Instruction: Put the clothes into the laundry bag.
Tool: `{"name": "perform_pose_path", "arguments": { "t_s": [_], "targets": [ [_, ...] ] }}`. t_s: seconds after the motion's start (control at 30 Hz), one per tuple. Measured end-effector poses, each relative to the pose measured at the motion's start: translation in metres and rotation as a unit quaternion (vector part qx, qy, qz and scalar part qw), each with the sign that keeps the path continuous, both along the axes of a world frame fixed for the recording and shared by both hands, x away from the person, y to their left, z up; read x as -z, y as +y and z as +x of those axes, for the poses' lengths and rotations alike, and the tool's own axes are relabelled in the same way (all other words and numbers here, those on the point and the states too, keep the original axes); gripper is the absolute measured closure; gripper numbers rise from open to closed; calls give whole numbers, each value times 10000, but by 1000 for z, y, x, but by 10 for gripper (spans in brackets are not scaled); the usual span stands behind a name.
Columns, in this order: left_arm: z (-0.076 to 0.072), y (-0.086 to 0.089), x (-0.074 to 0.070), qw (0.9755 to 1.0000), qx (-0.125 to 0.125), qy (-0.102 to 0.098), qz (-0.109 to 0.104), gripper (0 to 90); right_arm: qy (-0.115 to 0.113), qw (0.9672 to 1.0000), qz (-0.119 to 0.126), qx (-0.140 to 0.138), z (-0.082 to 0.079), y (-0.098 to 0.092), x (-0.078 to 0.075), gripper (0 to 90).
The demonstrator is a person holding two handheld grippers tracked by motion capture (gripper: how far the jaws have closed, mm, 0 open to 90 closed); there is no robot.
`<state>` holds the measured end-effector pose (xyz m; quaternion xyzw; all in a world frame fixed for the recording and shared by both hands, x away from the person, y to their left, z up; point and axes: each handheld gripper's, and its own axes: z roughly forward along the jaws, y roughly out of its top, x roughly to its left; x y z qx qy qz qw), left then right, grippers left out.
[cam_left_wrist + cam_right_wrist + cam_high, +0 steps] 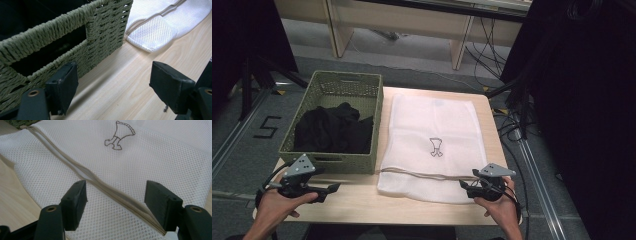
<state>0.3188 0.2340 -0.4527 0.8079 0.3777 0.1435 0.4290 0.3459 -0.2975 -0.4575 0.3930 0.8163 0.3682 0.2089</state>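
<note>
We've got two grippers going here, one per hand. The right gripper [115, 202] has its jaws spread wide with nothing pinched; it sits low over the near end of the mesh bag [150, 160], with the bag's beige zipper [100, 182] running diagonally between the two jaws. In the high view the right gripper [468, 185] is at the bag's near right corner, touching or just about touching the fabric, hard to say which.

The left gripper [112, 92] is spread too, holding nothing, jaws over bare table [130, 82]. Its left jaw is right beside the basket [100, 32] wall, just under the handle cutout. From above, the left gripper [332, 188] sits in front of the basket's near wall, well apart from the other one.

Count-wise: one white mesh bag [432, 145], lying flat on the right part of the table [357, 200], with one small printed outline logo [435, 147] in the middle and one zipper near its front edge. One green woven basket [327, 82] just left of the bag, side by side. Inside it there's a heap of black clothes [334, 130]; we can't tell how many pieces.
</note>
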Motion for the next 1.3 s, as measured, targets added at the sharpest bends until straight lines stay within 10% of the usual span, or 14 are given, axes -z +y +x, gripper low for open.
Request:
{"name": "perform_pose_path", "arguments": {
  "t_s": [0.77, 1.3],
  "targets": [
    [2, 1, 1, 9993, 92, 4, 366, 197, -76, 9997, -43, -212, 8, 11, -1, 351],
    [3, 1, 1, 9994, 77, 67, 332, 192, 109, 9929, -510, -1067, 48, 50, 11, 406]
  ]
}}
